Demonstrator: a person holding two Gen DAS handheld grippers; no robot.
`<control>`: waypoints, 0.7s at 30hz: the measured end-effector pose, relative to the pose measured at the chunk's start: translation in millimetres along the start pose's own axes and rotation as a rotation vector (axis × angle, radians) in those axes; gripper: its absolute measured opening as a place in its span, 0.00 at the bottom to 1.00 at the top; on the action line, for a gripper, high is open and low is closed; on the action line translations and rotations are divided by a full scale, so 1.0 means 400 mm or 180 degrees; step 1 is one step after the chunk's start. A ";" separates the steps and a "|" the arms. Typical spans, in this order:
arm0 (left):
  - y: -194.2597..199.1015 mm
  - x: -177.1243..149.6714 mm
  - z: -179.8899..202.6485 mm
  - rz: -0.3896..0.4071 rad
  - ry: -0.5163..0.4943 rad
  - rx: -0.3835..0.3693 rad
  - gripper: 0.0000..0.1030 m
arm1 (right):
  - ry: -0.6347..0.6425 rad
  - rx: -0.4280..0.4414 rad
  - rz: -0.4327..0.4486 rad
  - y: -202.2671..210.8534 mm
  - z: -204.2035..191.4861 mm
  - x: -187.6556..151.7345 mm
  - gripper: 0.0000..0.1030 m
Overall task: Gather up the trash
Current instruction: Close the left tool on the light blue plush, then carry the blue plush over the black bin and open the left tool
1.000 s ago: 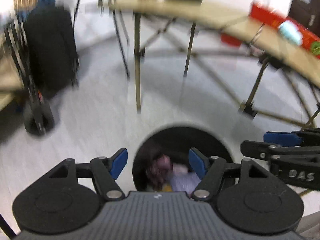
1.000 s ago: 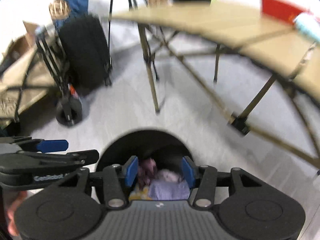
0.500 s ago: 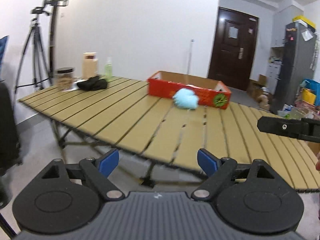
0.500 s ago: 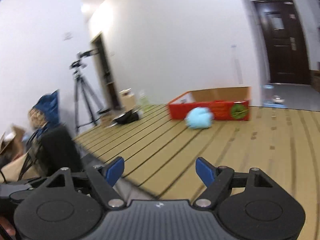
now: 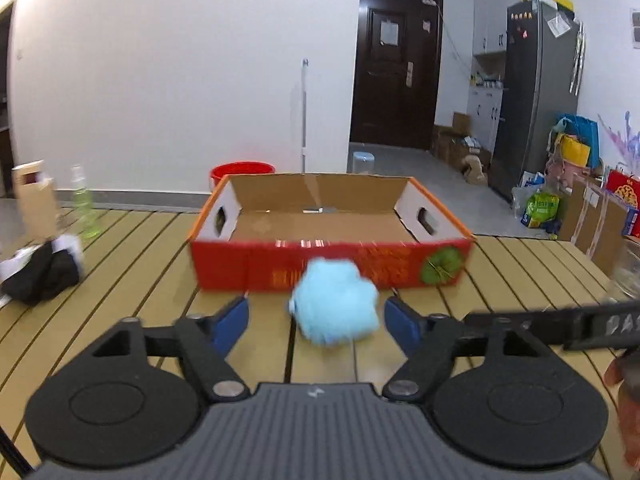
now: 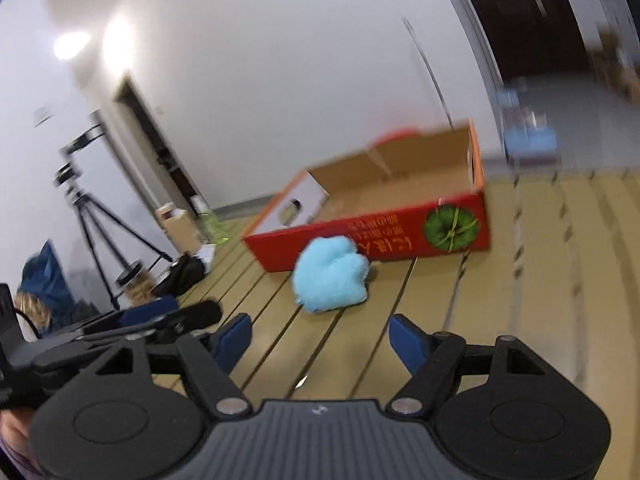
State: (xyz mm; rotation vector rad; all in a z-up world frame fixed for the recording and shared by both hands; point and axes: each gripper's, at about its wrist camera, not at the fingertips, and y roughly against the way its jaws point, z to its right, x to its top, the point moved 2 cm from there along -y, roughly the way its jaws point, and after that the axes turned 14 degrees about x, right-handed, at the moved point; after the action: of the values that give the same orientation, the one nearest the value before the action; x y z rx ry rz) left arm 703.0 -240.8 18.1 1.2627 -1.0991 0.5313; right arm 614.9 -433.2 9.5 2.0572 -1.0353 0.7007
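A crumpled light-blue wad of trash point(image 5: 335, 307) lies on the slatted wooden table point(image 5: 152, 264), just in front of a red open cardboard box point(image 5: 328, 232). My left gripper point(image 5: 316, 322) is open and empty, its blue pads on either side of the wad and slightly short of it. My right gripper point(image 6: 322, 340) is open and empty, a little farther back from the wad point(image 6: 330, 280), with the box point(image 6: 384, 216) behind it. The left gripper also shows at the left edge of the right wrist view point(image 6: 132, 320).
A black cloth bundle point(image 5: 38, 270), a small cardboard box point(image 5: 34, 196) and a green bottle point(image 5: 84, 204) stand at the table's left. A red bucket point(image 5: 242, 170) is on the floor beyond. A tripod point(image 6: 96, 236) stands left; a fridge point(image 5: 536, 96) and bags stand right.
Both grippers have swung up from over the dark bin on the floor to the tabletop and moved closer to the blue wad and red box. Both stay open.
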 end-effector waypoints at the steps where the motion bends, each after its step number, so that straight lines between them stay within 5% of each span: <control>1: -0.051 0.016 0.002 -0.0033 0.0009 -0.0044 0.65 | -0.0105 0.0029 -0.0010 -0.039 0.025 0.015 0.63; 10: -0.328 -0.002 -0.021 -0.0568 0.0474 -0.0420 0.48 | -0.0881 0.0031 0.0055 -0.281 0.200 0.046 0.51; 13: -0.340 -0.026 -0.041 -0.0661 0.0708 -0.0583 0.26 | -0.1111 0.0223 0.0120 -0.302 0.224 0.033 0.39; 17: -0.324 -0.031 -0.040 -0.0685 0.0720 -0.0636 0.23 | -0.1227 0.0299 0.0159 -0.323 0.232 0.027 0.22; 21: -0.242 -0.003 -0.056 -0.0581 0.0742 -0.0695 0.22 | -0.1039 0.0372 0.0117 -0.301 0.189 0.041 0.18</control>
State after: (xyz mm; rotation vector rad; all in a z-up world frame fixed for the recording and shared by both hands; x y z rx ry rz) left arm 791.1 -246.6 -27.9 1.0678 -0.8141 0.3972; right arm 735.1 -449.6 -66.3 2.3114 -1.2400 0.4605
